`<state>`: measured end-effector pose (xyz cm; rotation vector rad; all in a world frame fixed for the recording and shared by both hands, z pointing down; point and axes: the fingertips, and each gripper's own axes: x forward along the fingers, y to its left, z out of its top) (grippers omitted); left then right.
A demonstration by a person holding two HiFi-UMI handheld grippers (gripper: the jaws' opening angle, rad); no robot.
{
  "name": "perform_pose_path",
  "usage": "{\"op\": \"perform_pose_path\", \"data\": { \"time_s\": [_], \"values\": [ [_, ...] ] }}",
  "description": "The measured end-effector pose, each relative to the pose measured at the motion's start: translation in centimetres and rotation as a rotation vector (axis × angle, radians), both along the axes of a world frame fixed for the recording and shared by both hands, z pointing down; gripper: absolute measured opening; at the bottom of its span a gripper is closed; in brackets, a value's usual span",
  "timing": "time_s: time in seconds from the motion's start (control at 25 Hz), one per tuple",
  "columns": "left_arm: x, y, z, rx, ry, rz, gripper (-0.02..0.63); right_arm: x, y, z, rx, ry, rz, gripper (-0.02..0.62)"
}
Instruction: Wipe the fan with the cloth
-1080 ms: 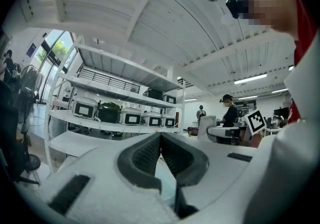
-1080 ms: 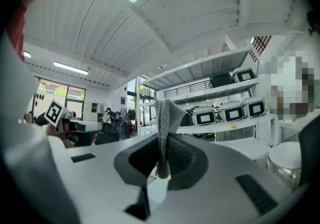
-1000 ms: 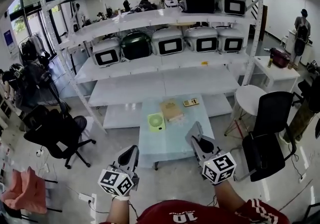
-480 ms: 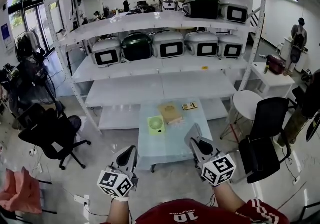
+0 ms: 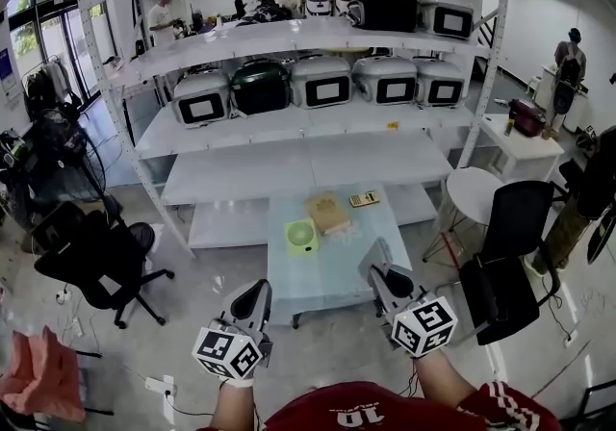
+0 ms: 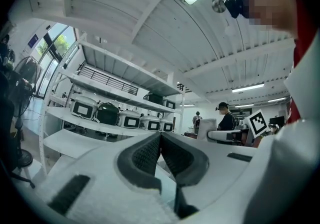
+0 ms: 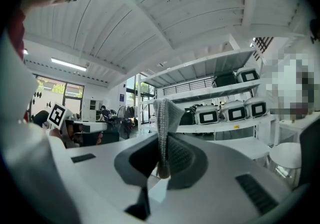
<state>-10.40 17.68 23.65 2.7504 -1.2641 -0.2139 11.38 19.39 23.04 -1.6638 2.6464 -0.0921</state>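
While both grippers hang short of the table's near edge, much as they did half a second ago, little else has changed. The left gripper, at about 7 o'clock from the fan, has drifted slightly to the right; its jaws are pressed together with nothing between them. The green fan stands where it stood, on the left part of the pale glass table, touched by neither gripper. A brown box sits just beside it at 1 o'clock, and a calculator lies at 2 o'clock of the box. The right gripper, at 4 o'clock from the fan, keeps its place, jaws clamped on a grey cloth that sticks up between them.
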Motion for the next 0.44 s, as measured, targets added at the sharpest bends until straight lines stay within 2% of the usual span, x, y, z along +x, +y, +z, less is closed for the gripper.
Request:
{"op": "perform_pose_path", "data": {
  "time_s": [0.44],
  "values": [
    [0.90,0.87,-0.18,0.000,0.009,0.034,0.003,-0.02,0.95,-0.15,0.002,0.008,0.018,0.018]
  ]
}}
